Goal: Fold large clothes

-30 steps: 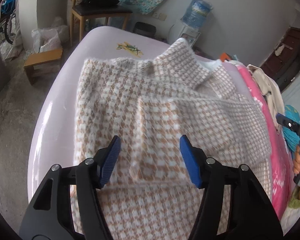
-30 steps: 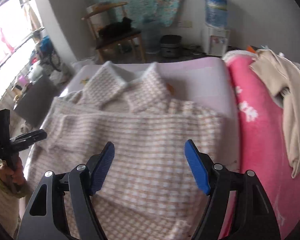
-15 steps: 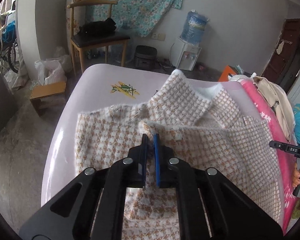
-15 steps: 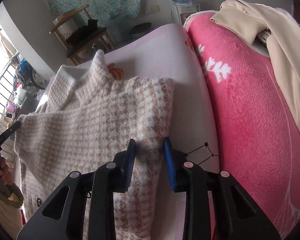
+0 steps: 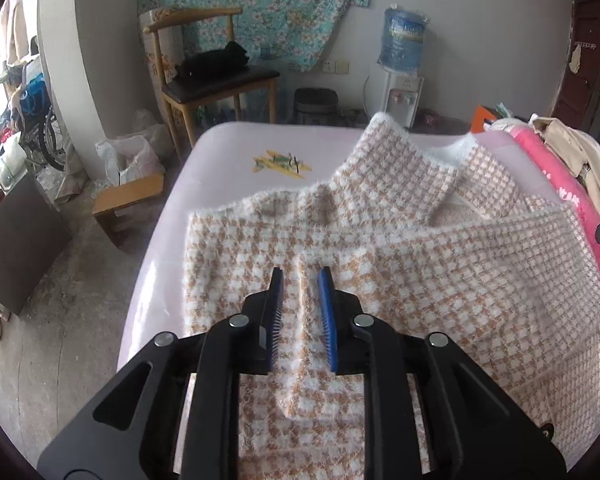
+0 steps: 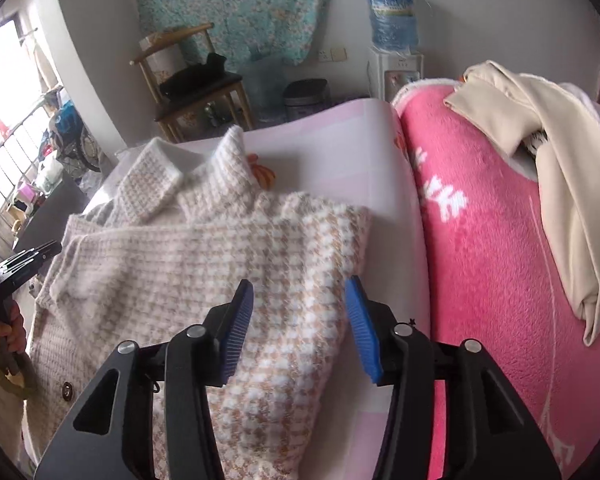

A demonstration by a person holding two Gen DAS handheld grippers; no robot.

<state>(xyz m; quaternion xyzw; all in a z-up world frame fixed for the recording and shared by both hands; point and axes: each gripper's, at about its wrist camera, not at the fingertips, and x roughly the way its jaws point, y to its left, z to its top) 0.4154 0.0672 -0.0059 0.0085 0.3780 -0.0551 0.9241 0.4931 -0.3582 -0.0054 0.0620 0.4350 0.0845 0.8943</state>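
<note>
A narrow gap is seen between the left gripper [image 5: 300,312] fingers, which have just been opening; a raised ridge of the houndstooth coat [image 5: 440,280] sits between them, no real pinch. The right gripper [image 6: 300,324] fingers are spread, also just opened, straddling the coat's folded side edge without pressing. Beyond both, the coat is laid flat on the bed [image 5: 228,148], collar at the far end, pink blanket [image 6: 492,260] just right of the right fingers. Looks thick, fuzzy, floppy, probably hefty; best grabbed at doubled edges or hem corners, not mid-panel.
</note>
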